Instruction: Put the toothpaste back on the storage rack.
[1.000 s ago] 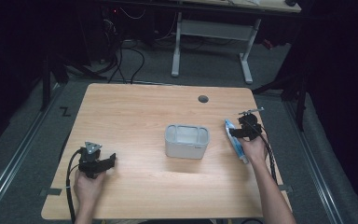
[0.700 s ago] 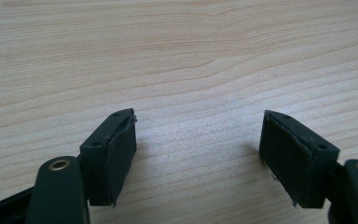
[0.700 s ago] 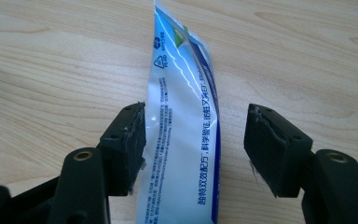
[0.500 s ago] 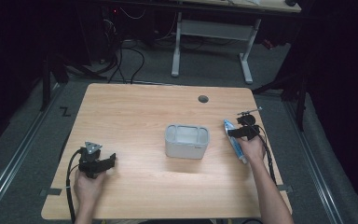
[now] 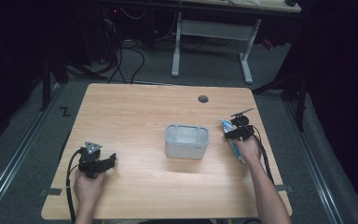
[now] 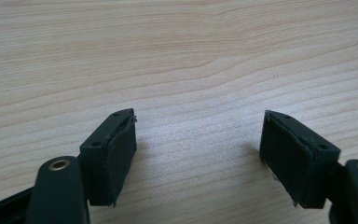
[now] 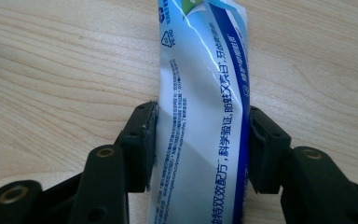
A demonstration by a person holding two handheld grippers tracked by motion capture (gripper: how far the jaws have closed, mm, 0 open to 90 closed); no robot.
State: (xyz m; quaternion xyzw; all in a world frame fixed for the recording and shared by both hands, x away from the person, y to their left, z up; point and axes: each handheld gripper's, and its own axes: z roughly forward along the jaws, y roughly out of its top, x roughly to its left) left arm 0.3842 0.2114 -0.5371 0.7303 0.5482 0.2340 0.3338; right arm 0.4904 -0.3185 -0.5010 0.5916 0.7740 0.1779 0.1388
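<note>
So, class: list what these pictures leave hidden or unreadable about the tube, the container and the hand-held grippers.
- Tube: both ends cut off by the right gripper view's edges; its cap is unseen.
- Tube print: too small in the high view.
- Container: contents unclear from the high view.
- Left hand-held gripper: jaws too small in the high view.

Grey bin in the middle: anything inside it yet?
The grey bin looks empty from the high view: pale floor, nothing in it. Its near wall hides the front strip of the floor.

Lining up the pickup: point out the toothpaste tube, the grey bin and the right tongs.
toothpaste tube (image 7: 200, 121), right gripper view, printed middle.
grey bin (image 5: 185, 149), high view, front wall.
right tongs (image 7: 198, 149), right gripper view, midway between tips.
</note>
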